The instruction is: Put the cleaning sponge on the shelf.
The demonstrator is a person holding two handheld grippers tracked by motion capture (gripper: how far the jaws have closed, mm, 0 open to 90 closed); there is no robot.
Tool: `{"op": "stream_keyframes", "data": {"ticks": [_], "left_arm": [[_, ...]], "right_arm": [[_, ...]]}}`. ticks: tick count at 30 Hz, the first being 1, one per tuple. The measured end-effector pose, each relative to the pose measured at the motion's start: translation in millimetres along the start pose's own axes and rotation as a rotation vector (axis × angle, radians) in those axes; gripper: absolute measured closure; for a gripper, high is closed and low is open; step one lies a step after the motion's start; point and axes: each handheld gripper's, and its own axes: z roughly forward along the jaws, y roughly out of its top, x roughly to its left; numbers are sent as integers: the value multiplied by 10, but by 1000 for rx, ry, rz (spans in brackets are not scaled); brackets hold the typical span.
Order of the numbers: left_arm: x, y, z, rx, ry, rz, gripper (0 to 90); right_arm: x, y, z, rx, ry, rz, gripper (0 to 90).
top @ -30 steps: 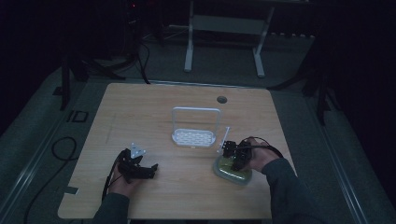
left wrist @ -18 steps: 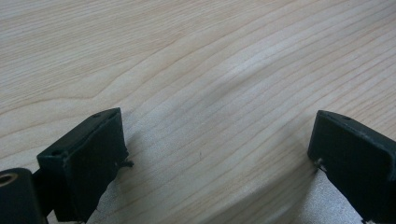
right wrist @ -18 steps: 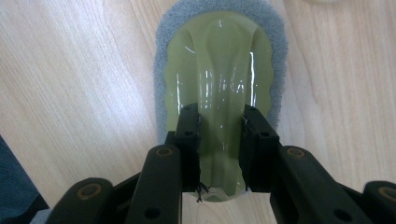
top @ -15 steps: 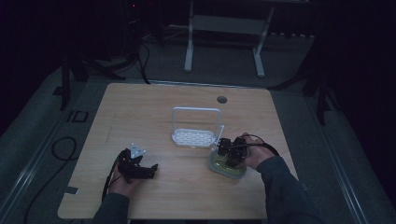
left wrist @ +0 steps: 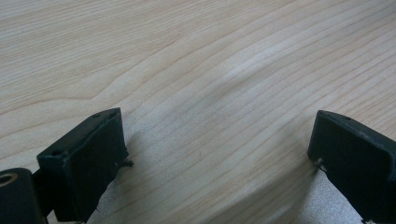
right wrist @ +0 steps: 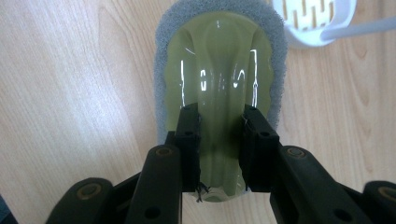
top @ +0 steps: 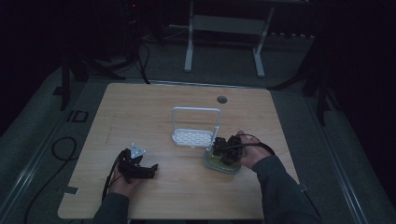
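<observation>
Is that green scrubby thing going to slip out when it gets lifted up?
Probably not right away: the right hand-held gripper has its jaws closed on the raised ridge of the scrubber. Its green top looks glossy, so it might be a bit slippery. The grey pad underneath looks soft, and the whole thing likely weighs little.

A: Right hand-held gripper [right wrist: 219,140]?
B: Jaws clamped on the ridge of a green-topped grey scrubber [right wrist: 219,60], flat on the wood surface [right wrist: 70,93].
A: Nearby?
B: White slotted rack [right wrist: 322,21], just beyond the scrubber.
</observation>
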Motion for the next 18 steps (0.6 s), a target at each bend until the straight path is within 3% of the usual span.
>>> {"op": "stream_keyframes", "data": {"ticks": [7,18], "left_arm": [[0,0,0,0,0,-1,42],[0,1,2,-1,-1,1,41]], "right_arm": [[18,85,-5,-14,-14,-32,714],[6,205,-1,-23,-51,-45,714]]}}
